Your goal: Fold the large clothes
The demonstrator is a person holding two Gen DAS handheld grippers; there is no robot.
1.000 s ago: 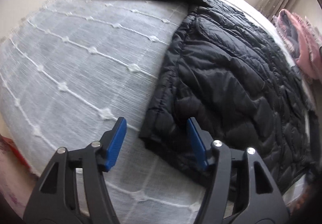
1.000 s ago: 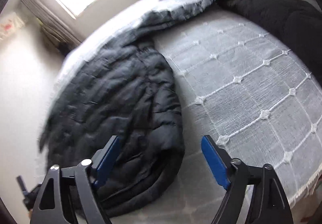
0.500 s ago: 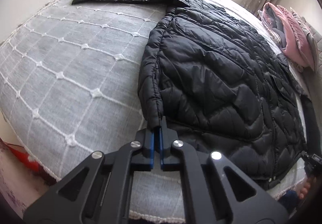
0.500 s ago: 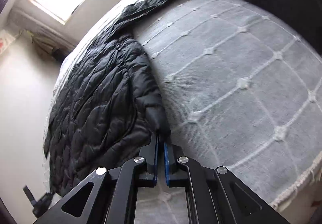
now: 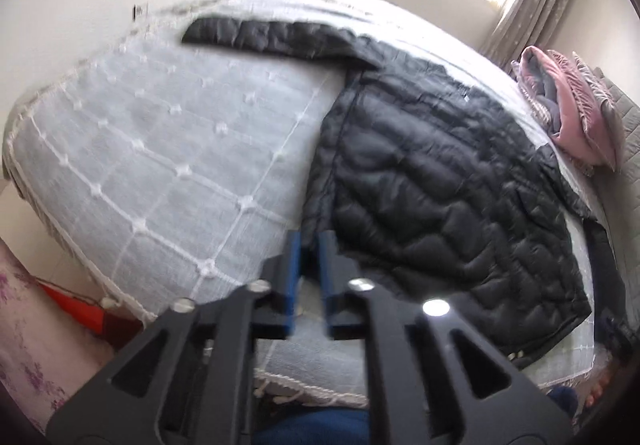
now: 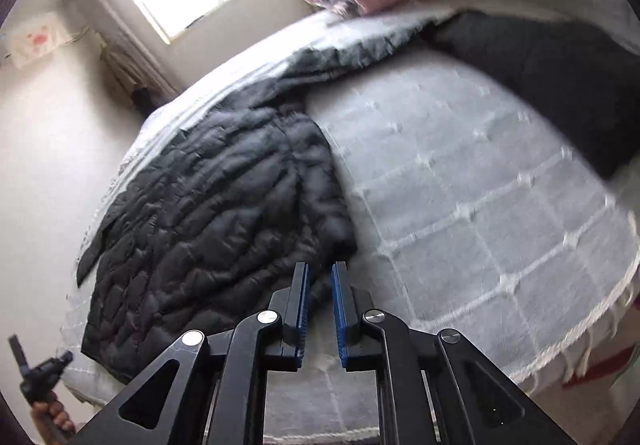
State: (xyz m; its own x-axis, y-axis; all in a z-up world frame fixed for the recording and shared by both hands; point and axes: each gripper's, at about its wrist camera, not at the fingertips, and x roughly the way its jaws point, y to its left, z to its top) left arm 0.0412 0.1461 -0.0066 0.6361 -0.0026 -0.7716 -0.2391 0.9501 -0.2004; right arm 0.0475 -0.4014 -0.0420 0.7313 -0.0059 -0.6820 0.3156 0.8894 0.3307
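A black quilted puffer jacket (image 5: 432, 181) lies spread on the bed, one sleeve (image 5: 272, 37) stretched to the far left. My left gripper (image 5: 308, 245) is nearly closed on the jacket's near bottom corner, with fabric between the blue pads. In the right wrist view the same jacket (image 6: 208, 221) lies to the left, and my right gripper (image 6: 320, 277) is nearly closed on its other bottom corner. Both views are blurred by motion.
The bed has a grey cover with a white grid (image 5: 160, 165), also in the right wrist view (image 6: 480, 205). A pink folded blanket (image 5: 576, 117) sits by the window. A dark garment (image 6: 560, 77) lies at the far right. The bed's fringed edge (image 6: 580, 333) is near.
Both grippers went from wide open to shut on the jacket's bottom corners. Since then they have pulled back and up, with the pads slightly parted around fabric.
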